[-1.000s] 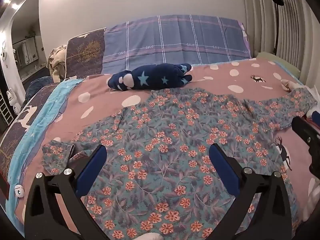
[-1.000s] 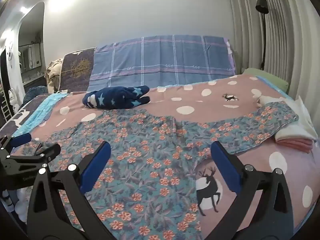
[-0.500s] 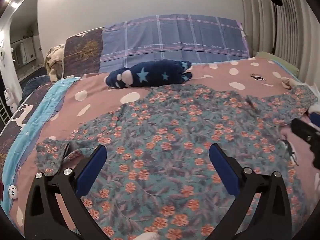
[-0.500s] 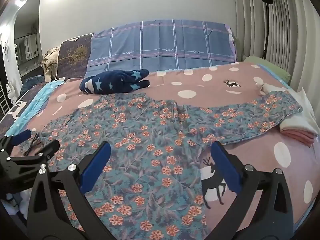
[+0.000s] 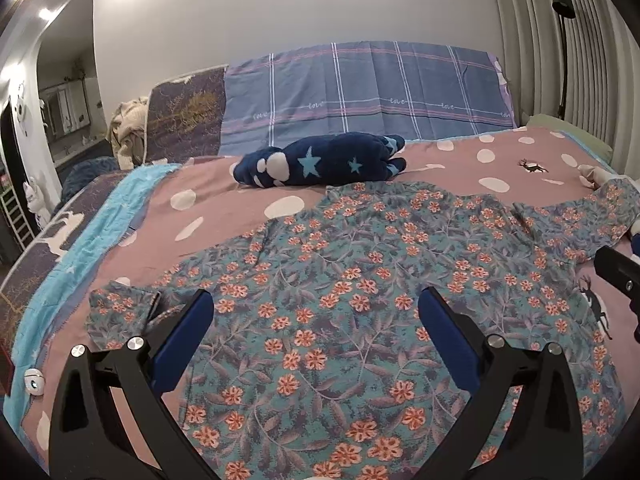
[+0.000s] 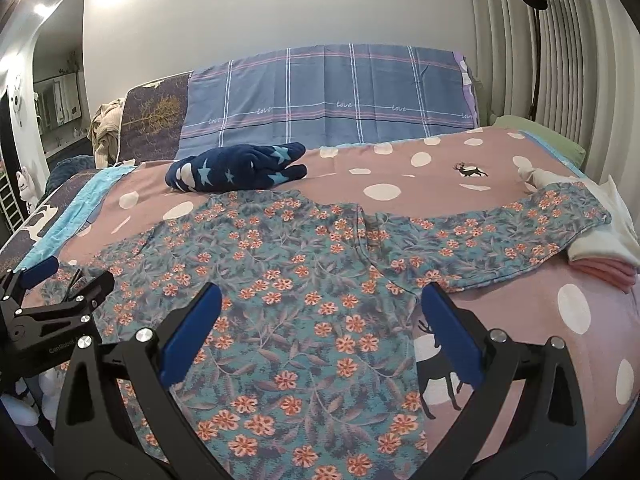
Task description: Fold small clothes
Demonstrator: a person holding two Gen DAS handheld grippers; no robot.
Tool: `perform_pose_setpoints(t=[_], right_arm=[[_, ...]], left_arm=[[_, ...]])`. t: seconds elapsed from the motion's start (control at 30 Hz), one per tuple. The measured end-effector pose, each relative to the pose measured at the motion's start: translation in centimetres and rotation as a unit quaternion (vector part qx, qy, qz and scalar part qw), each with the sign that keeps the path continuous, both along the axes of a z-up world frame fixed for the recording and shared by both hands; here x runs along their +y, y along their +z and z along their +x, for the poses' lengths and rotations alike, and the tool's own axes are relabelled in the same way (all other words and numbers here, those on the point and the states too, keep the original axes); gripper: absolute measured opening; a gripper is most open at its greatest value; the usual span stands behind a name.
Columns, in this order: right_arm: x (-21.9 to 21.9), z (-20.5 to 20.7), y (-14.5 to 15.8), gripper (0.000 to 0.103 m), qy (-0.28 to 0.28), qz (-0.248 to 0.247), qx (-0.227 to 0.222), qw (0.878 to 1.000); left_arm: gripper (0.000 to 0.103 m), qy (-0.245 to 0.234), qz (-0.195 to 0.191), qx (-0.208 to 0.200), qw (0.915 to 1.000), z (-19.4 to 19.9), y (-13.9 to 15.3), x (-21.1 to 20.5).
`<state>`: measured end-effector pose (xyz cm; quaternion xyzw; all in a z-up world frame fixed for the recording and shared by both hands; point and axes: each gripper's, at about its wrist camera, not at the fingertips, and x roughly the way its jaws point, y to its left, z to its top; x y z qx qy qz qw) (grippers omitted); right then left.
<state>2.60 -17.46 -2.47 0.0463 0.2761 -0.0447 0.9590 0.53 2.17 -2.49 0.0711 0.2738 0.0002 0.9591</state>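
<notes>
Pink bedding with white dots (image 5: 460, 160) covers a big bed, and a blue checked pillow (image 5: 360, 92) leans on the wall at the far end. On the bed lies the flowery shirt (image 5: 340, 300), spread out flat with its sleeves out to both sides, so its long line runs left to right across both tools. A dark blue star plush (image 5: 320, 162) rests just past the shirt's top edge. The left sleeve (image 5: 120, 312) ends just beside the left tool (image 5: 316, 334), a little to its left. The right sleeve (image 6: 500, 236) reaches far out, and its end lies on a pile of folded clothes (image 6: 600, 252), well apart from the right tool (image 6: 320, 334). Both tools are spread wide and hold nothing; they hang over the shirt's lower part. I think a sleeve gets folded in first, and the left tool is much nearer to its sleeve than the right tool is to the other one.
</notes>
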Motion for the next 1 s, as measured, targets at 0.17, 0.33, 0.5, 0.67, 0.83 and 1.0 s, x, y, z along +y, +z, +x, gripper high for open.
perform_pose_setpoints(t=[0.17,0.33,0.5,0.67,0.83,1.0], right_arm=[[-0.4,-0.1,0.0,0.101,-0.004,0.005,0.001,1.0],[-0.4,-0.1,0.0,0.101,-0.003,0.005,0.002,1.0],[-0.4,-0.1,0.0,0.101,-0.004,0.003,0.004,1.0],[0.1,0.1,-0.1,0.101,0.001,-0.006,0.008,1.0],[0.5,0.4,-0.1,0.101,0.006,-0.006,0.011,1.0],[0.6,0.5,-0.2,0.101,0.004,-0.012,0.014,1.0]], left_arm=[[0.102,0.001,-0.006,-0.005,1.0,-0.2,0.1,-0.1],[0.102,0.005,-0.004,-0.017,0.9998,-0.5,0.0,-0.1],[0.102,-0.001,0.0,-0.008,1.0,-0.3,0.0,-0.2],[0.097,-0.013,0.004,0.011,0.9998,-0.2,-0.4,-0.2],[0.095,-0.023,-0.002,0.027,0.9994,-0.2,-1.1,-0.1],[0.095,-0.019,-0.01,0.021,0.9996,-0.2,-1.1,0.0]])
